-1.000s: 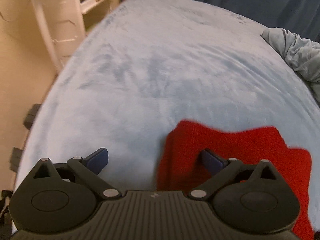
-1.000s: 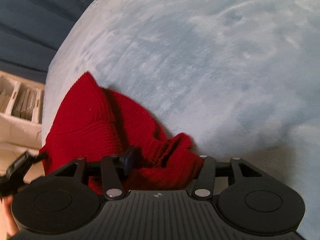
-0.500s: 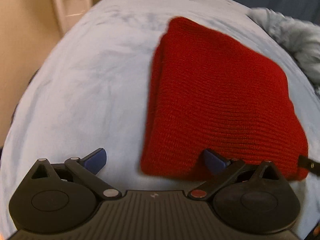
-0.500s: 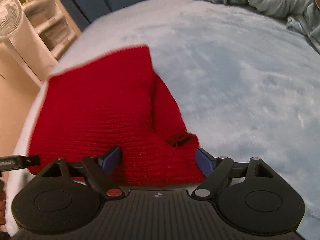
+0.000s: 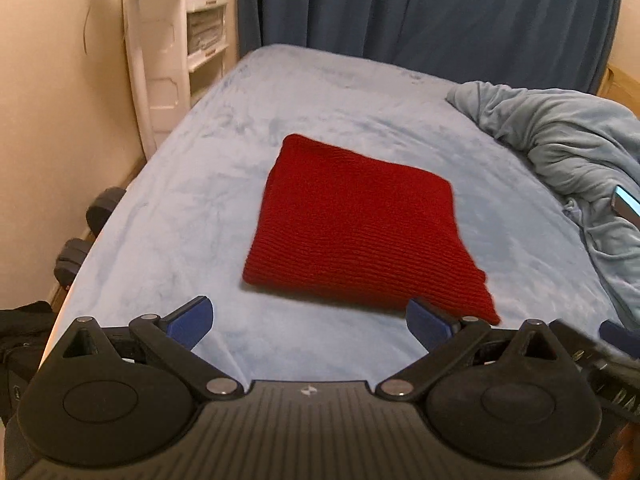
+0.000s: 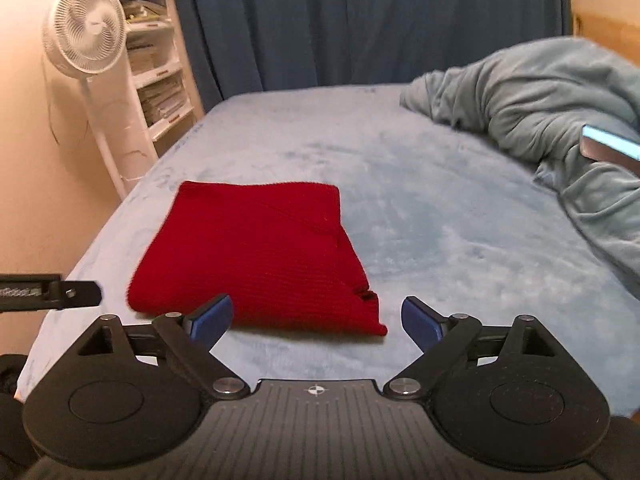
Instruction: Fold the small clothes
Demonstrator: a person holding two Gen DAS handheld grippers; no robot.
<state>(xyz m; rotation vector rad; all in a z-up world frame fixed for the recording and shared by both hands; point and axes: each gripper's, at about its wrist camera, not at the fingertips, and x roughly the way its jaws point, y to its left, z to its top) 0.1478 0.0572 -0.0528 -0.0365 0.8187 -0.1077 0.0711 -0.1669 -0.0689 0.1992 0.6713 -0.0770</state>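
Observation:
A red knitted garment point(image 5: 356, 228) lies folded flat into a rough square on the light blue bed cover point(image 5: 200, 208). In the right wrist view the red garment point(image 6: 256, 256) rests left of centre. My left gripper point(image 5: 310, 322) hovers open just short of its near edge, nothing between the fingers. My right gripper point(image 6: 316, 318) hangs above the garment's near right corner; its jaws are opening and the pads touch nothing. The tip of the left gripper point(image 6: 52, 292) shows at the left edge of the right wrist view.
A rumpled pale blue blanket point(image 6: 540, 108) is heaped on the bed's right side, with a lit phone point(image 6: 608, 146) on it. A white standing fan point(image 6: 86, 40) and white shelves point(image 6: 156, 60) stand left of the bed. Dark blue curtains point(image 5: 420, 12) hang behind.
Both grippers pulled back and up from the red garment. The right one let go of its bunched corner and rolled upright; the garment now lies flat and folded.

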